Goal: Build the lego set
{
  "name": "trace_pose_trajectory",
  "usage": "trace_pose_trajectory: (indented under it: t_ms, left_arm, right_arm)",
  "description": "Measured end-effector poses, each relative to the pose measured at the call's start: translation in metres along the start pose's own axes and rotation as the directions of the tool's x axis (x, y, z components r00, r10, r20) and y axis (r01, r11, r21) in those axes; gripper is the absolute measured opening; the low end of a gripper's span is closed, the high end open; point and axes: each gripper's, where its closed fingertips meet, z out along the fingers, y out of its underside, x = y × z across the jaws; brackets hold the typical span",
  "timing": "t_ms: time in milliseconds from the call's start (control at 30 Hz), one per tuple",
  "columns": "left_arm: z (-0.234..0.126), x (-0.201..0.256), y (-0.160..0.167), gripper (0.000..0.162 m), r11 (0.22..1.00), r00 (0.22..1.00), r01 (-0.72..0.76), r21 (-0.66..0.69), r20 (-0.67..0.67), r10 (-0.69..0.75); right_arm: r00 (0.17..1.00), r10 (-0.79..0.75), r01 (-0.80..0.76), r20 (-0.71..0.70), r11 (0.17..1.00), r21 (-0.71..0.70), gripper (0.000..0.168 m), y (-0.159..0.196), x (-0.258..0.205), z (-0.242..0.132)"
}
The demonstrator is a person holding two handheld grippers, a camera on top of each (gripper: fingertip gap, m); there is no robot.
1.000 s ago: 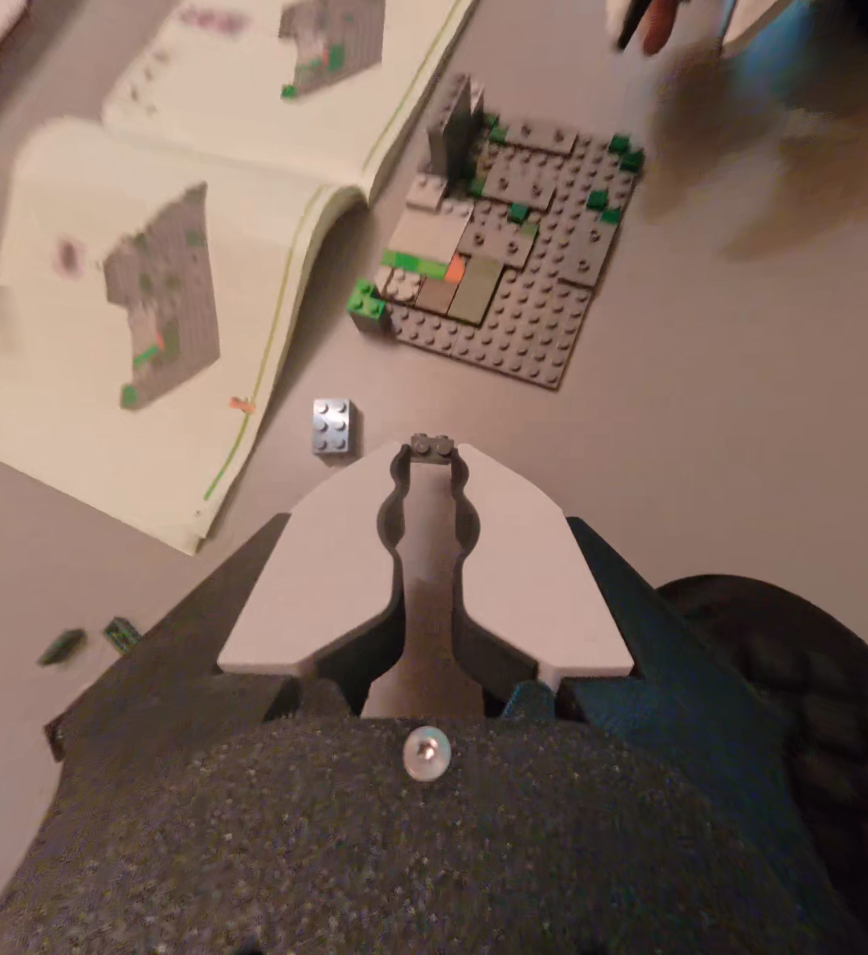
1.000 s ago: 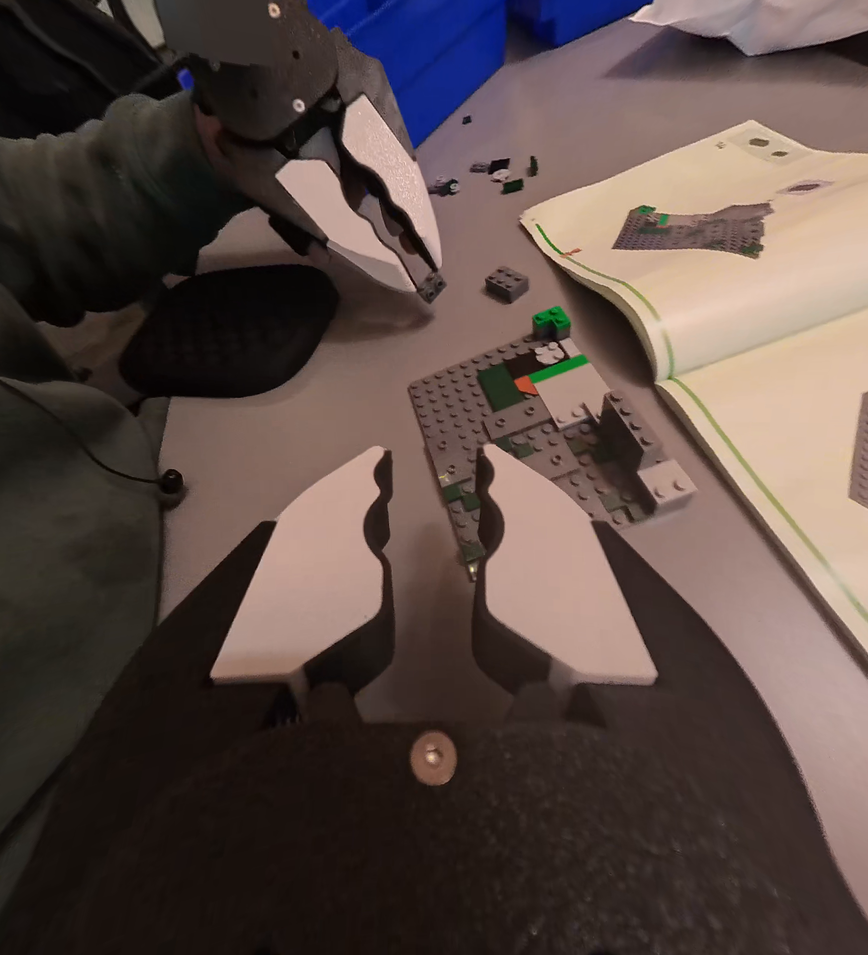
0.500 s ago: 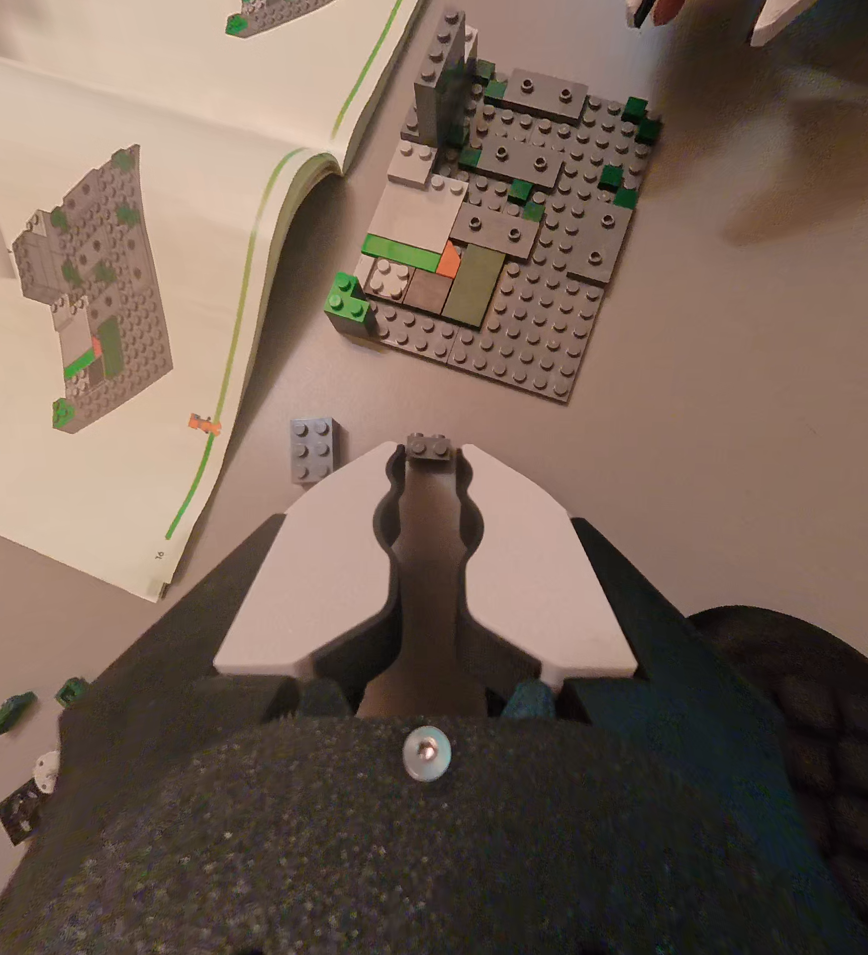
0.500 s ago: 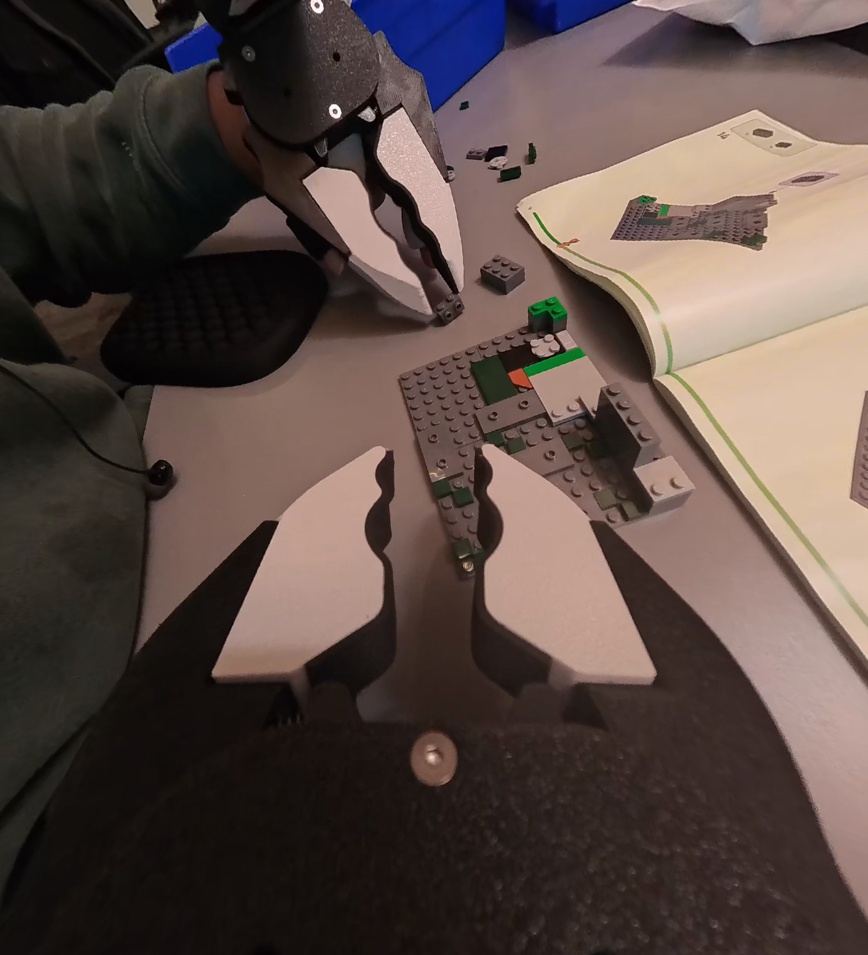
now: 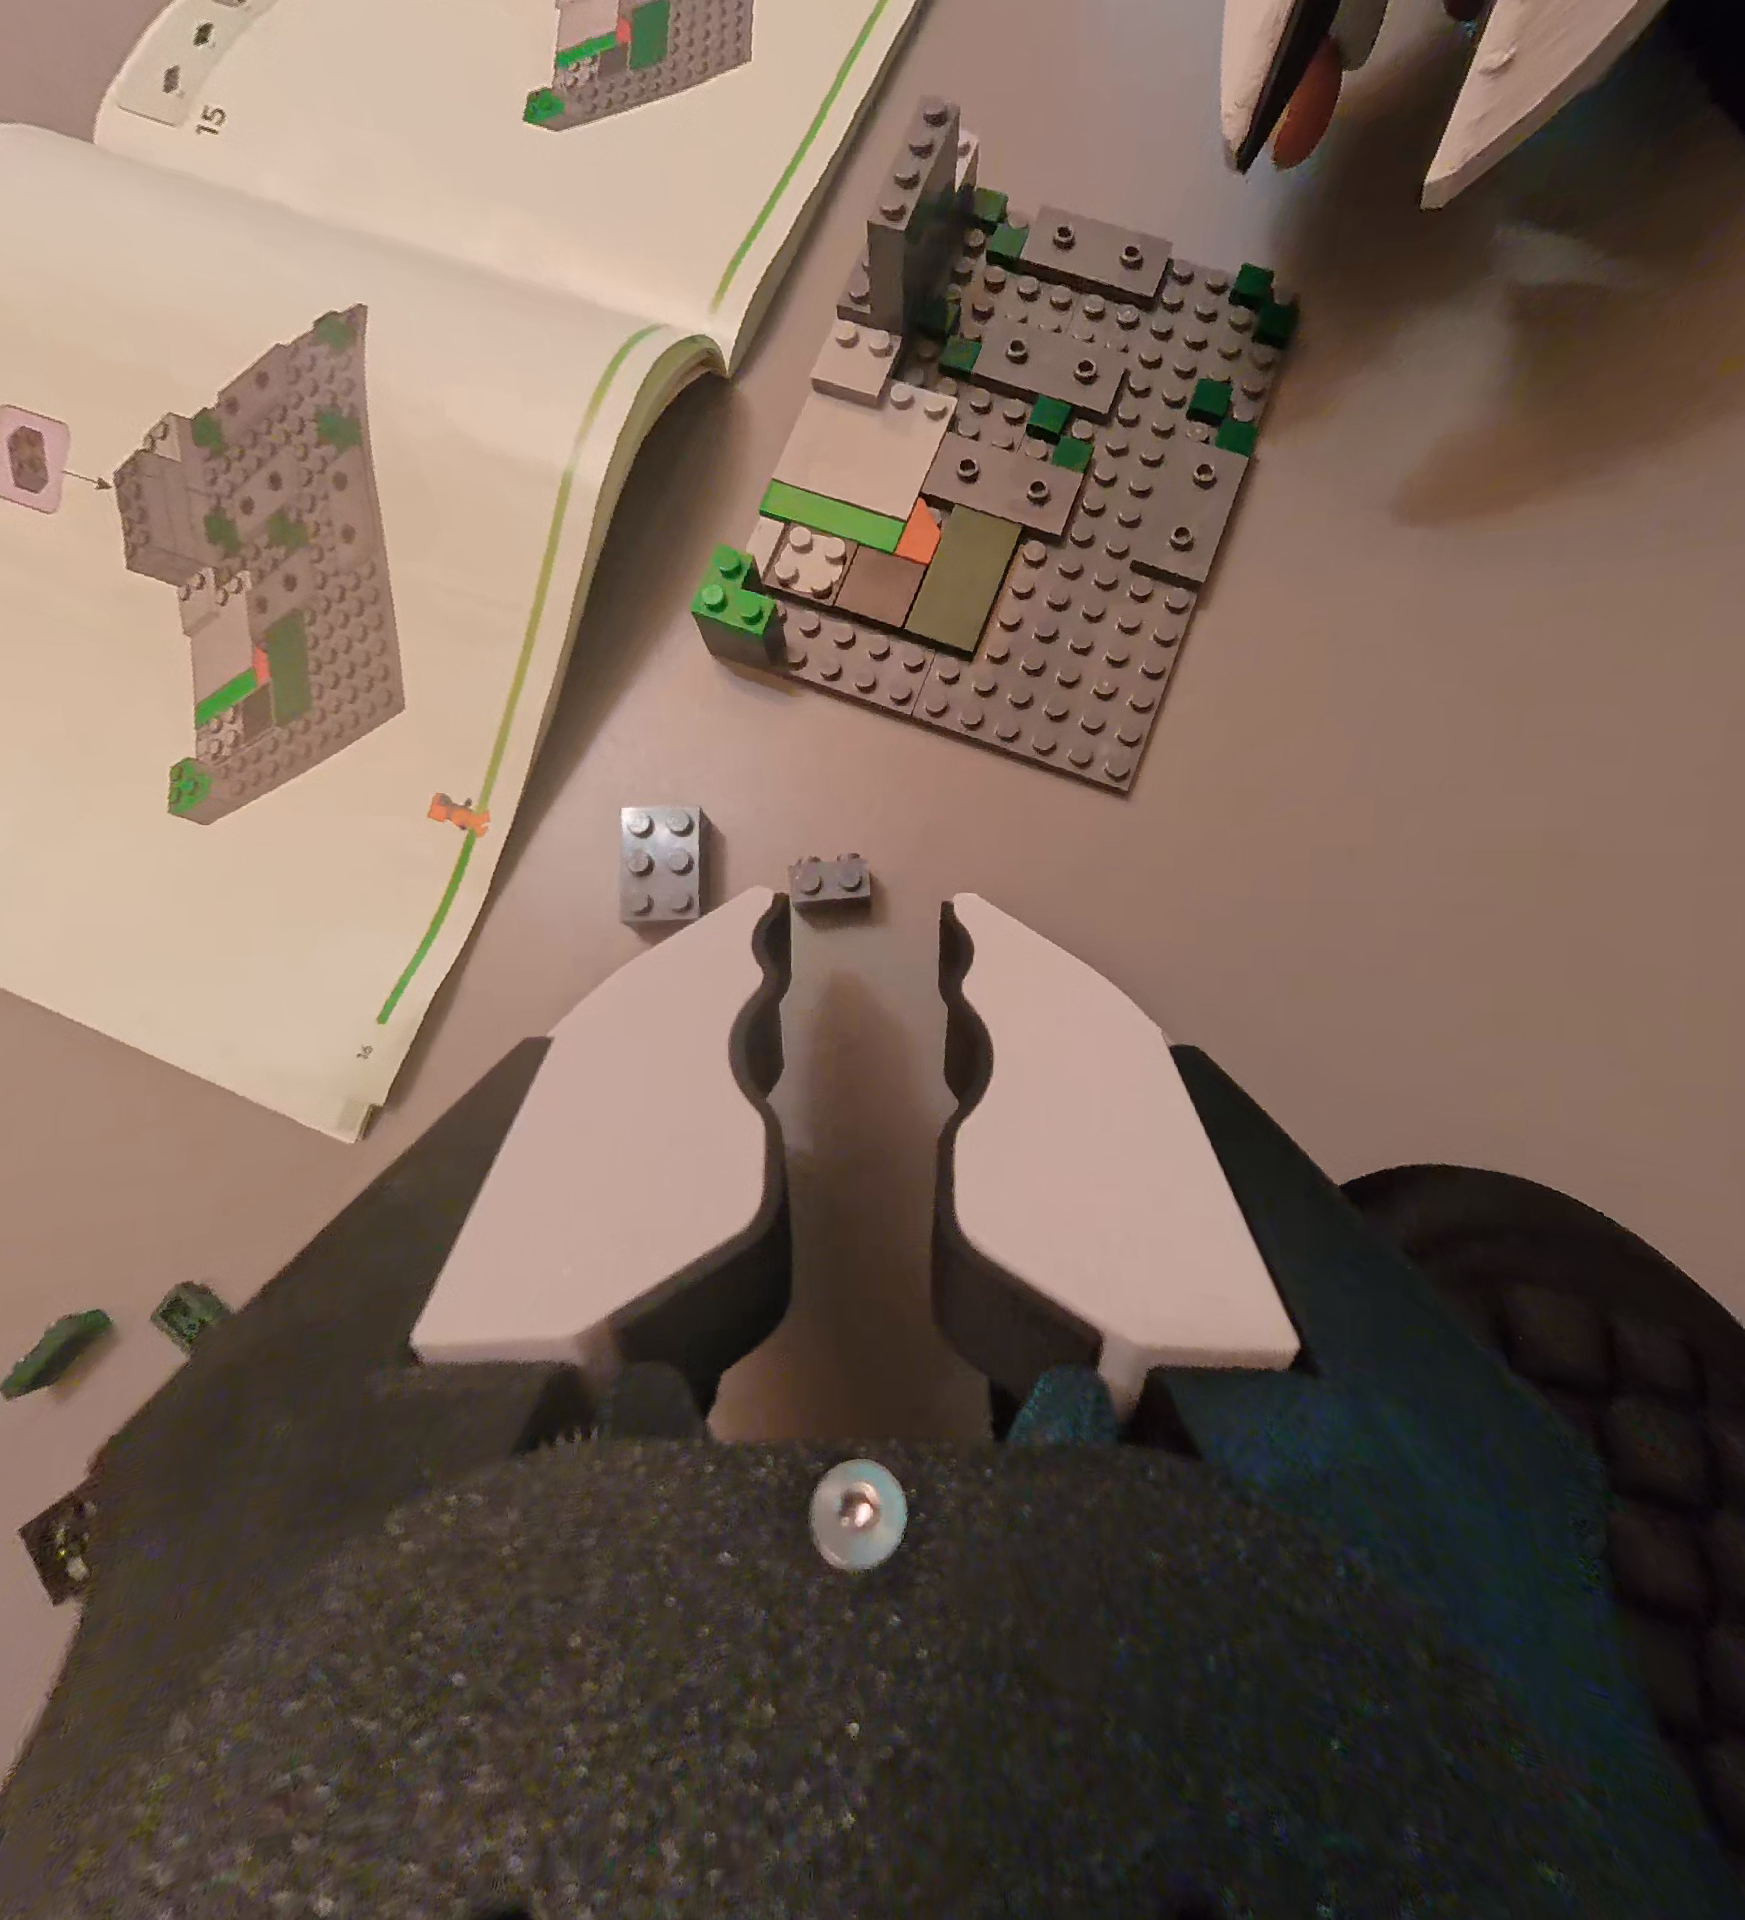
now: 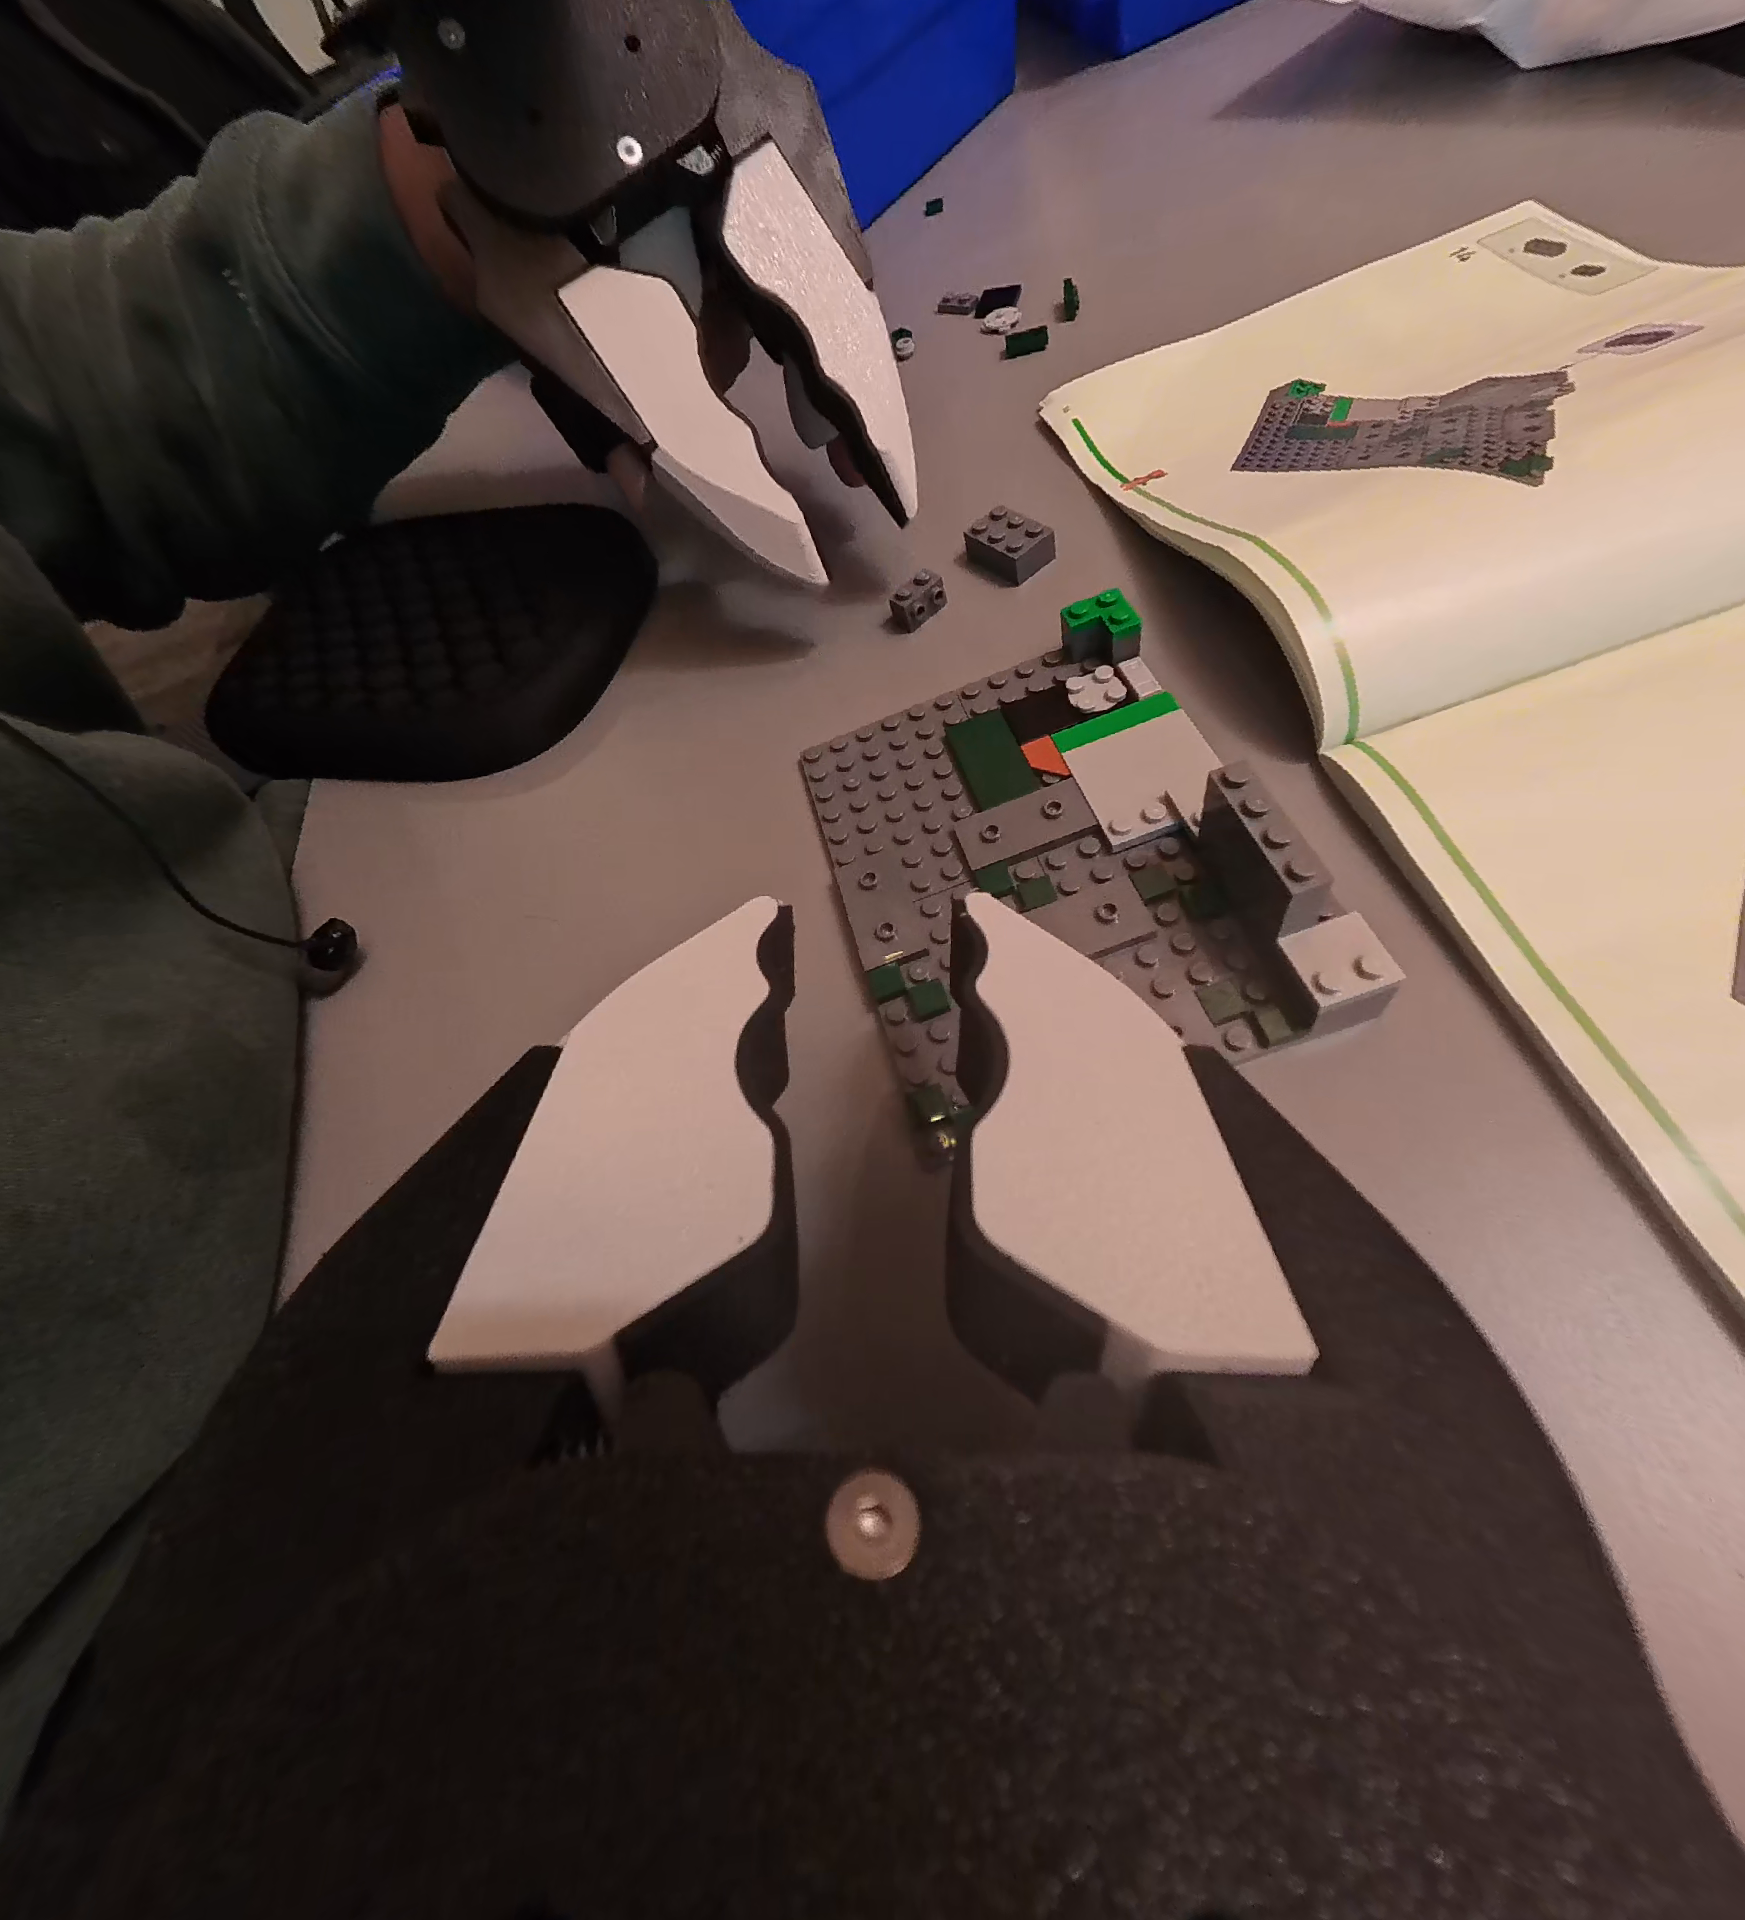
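Grey tabletop (image 5: 1470, 831) fills both views, dim and warm-lit. On it my lego build (image 5: 1013, 488) sits flat: a grey studded baseplate with dark and bright green bits, an orange wedge, pale tiles and a tall grey wall at its far left corner. Just left of it lies the open instruction booklet (image 5: 276, 520), its pages curling up at the spine.

My left gripper (image 5: 857, 904) hangs low over the table near the build's near edge, its jaws parted with nothing between them. A small dark grey brick (image 5: 829, 883) lies on the table just off the tip of the left finger, lying on its side with studs facing sideways. Just left of that rests a larger grey brick (image 5: 662, 862) with six studs up.

My right gripper (image 6: 868, 914) is on the far side of the build, jaws also apart and empty, with the baseplate's corner showing between the fingers; whether they touch it I cannot tell.

Loose dark green pieces (image 5: 52, 1351) lie at the near left. A black dimpled pad (image 6: 432, 644) sits beside my sleeve (image 6: 172, 364).
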Motion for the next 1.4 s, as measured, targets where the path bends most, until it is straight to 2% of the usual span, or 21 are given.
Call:
trace_pose_trajectory:
  t_ms: [33,433,667,867,1400]
  left_arm:
    - [-0.001,-0.001,0.001,0.027,1.000,1.000,-0.001,-0.001,0.002,0.001]
    - [-0.008,-0.034,0.002,0.024,0.997,0.992,0.062,0.047,0.112,-0.067]
    - [0.012,-0.040,0.000,0.025,0.999,0.996,0.042,0.017,0.083,-0.043]
    - [0.022,-0.043,0.003,0.016,0.999,0.998,0.022,-0.025,0.064,-0.020]
    - [0.009,-0.040,-0.015,0.016,0.999,0.995,-0.033,0.029,0.094,0.030]
  right_arm:
    - [1.000,0.001,-0.001,0.000,1.000,0.000,0.028,0.000,0.000,0.000]
    - [1.000,0.009,-0.009,-0.004,1.000,-0.002,0.028,0.001,0.003,0.002]
    - [1.000,0.020,-0.020,-0.008,1.000,0.001,0.028,0.002,0.005,0.002]
    - [0.999,0.038,-0.038,-0.006,0.999,0.014,0.028,0.001,0.008,0.001]
    - [0.999,0.027,-0.026,-0.024,0.999,0.025,0.028,-0.001,0.011,-0.003]
